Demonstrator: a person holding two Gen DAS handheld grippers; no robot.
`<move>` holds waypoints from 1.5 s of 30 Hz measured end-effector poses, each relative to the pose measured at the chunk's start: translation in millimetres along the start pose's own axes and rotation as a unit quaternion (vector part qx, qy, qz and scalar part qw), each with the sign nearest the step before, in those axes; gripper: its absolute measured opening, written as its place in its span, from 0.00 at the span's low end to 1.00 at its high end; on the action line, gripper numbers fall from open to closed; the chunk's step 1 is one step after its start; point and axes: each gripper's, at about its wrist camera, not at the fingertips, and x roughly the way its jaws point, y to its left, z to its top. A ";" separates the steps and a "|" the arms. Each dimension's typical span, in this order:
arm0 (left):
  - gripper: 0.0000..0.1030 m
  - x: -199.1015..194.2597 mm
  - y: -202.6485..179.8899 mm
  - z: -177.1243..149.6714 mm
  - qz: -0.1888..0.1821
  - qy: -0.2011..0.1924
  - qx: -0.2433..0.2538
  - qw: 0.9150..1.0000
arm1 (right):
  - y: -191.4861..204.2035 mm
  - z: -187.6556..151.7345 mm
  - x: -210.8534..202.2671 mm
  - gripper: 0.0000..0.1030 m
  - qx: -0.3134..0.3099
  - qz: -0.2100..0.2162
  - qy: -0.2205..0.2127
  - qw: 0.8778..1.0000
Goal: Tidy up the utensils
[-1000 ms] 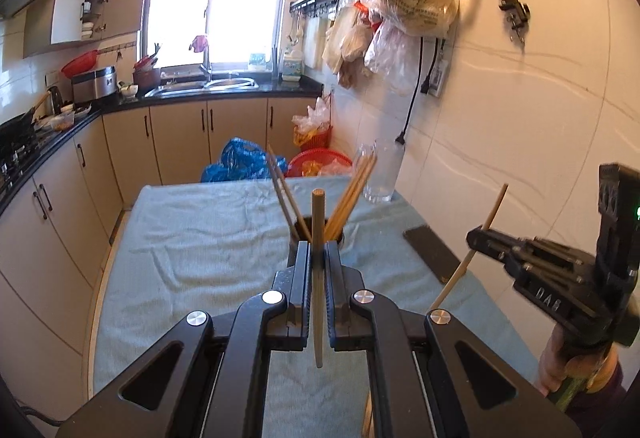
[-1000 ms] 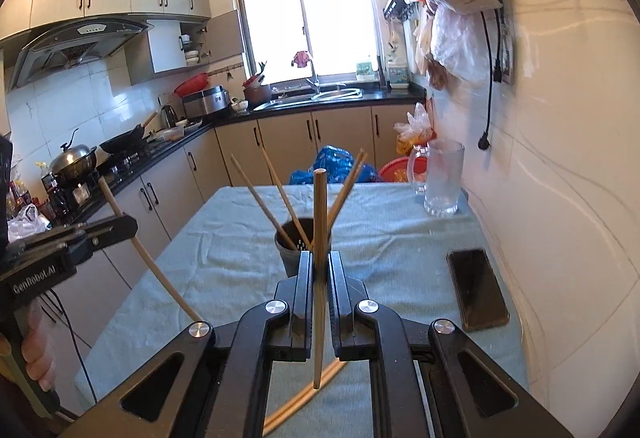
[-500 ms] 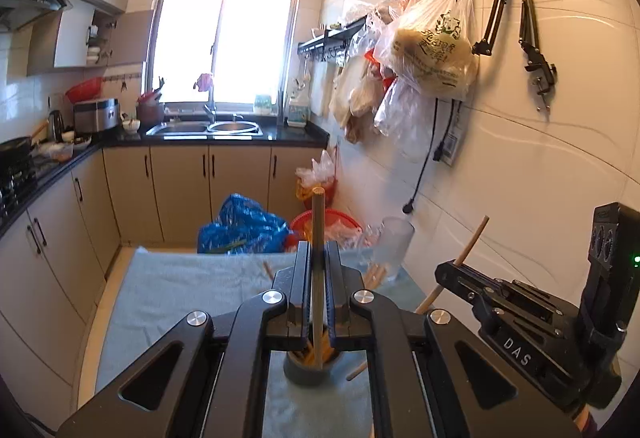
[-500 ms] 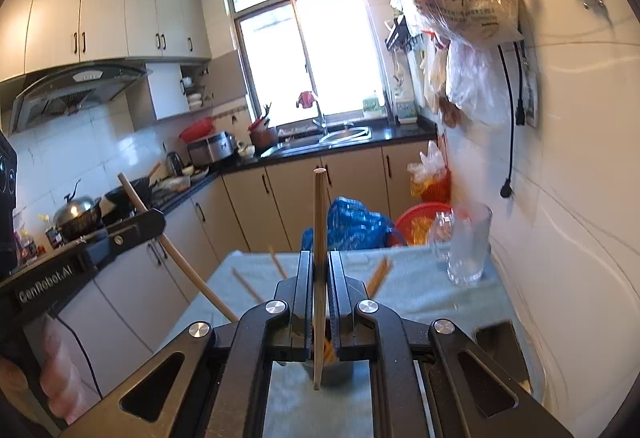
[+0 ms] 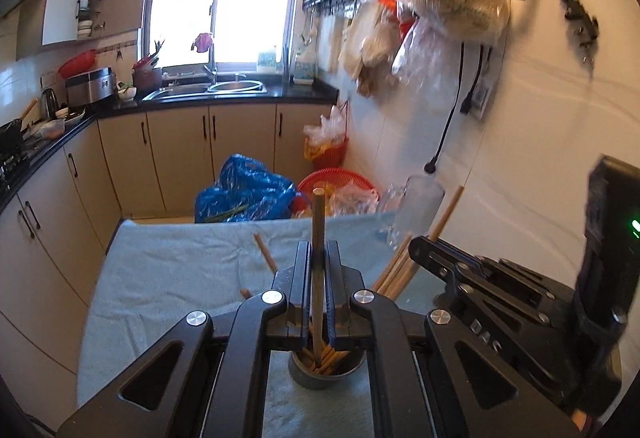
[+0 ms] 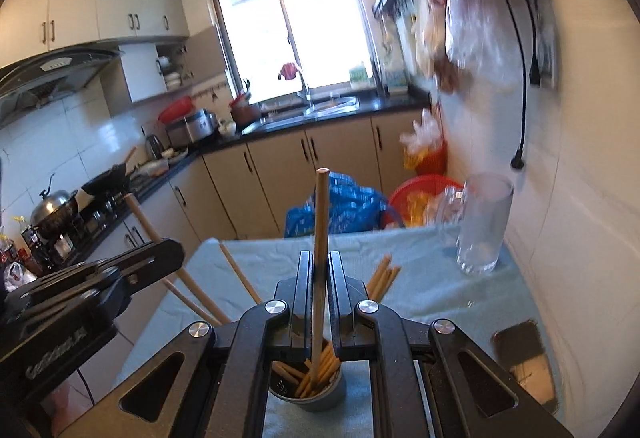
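You held your left gripper point(image 5: 318, 278) clamped on an upright chopstick point(image 5: 318, 238), its lower tip inside the cup point(image 5: 326, 378) on the cloth point(image 5: 180, 270). Your right gripper point(image 6: 320, 282) pinched a second stick point(image 6: 321, 222) the same way, above that cup point(image 6: 308, 394), among other sticks point(image 6: 304, 378). A glass point(image 6: 482, 226) stood near the wall.
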 end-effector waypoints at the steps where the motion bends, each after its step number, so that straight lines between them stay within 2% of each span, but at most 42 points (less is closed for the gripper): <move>1: 0.06 0.7 1.7 -2.8 0.002 0.000 -0.001 1.000 | -4.1 -2.3 7.6 0.08 0.006 0.002 0.009 1.000; 3: 0.08 1.8 2.1 -8.9 0.005 0.004 0.002 1.000 | -11.7 -4.5 18.5 0.08 0.018 0.005 0.021 1.000; 5: 0.16 -0.6 2.6 -14.3 0.006 0.006 0.005 1.000 | -18.0 -5.7 28.0 0.09 0.029 0.009 0.029 0.999; 7: 0.31 -6.1 1.9 -19.3 0.013 -0.001 0.010 1.000 | -20.3 -6.4 33.1 0.09 0.034 0.013 0.033 0.999; 9: 0.35 -13.6 0.1 -23.7 0.020 -0.010 0.020 1.000 | -20.7 -6.7 36.0 0.09 0.036 0.015 0.036 0.999; 13: 0.43 -30.8 -4.3 -32.6 0.038 -0.027 0.044 0.998 | -19.5 -6.7 33.0 0.31 0.040 0.020 0.033 0.998; 18: 0.47 -48.5 -5.6 -40.7 0.054 -0.035 0.061 0.996 | -14.4 -4.6 16.7 0.36 0.038 0.022 0.023 0.999; 20: 0.48 -55.5 -5.2 -44.5 0.058 -0.035 0.063 0.996 | -12.7 -3.9 6.8 0.42 0.038 0.019 0.017 0.999; 27: 0.52 -80.8 -2.6 -60.7 0.064 -0.030 0.052 0.996 | -6.9 -5.6 -29.4 0.45 0.034 0.016 0.003 0.999; 35: 0.59 -111.6 -3.9 -86.7 0.064 -0.027 0.042 0.997 | -6.9 -23.7 -84.7 0.59 0.019 0.002 -0.009 1.000; 41: 0.63 -123.9 2.6 -122.5 0.055 0.003 0.025 0.998 | -23.2 -57.1 -119.9 0.65 -0.006 -0.029 0.015 0.999; 45: 0.63 -111.3 5.1 -157.5 0.029 0.051 0.023 0.998 | -48.0 -99.3 -134.3 0.67 -0.017 -0.060 0.067 0.996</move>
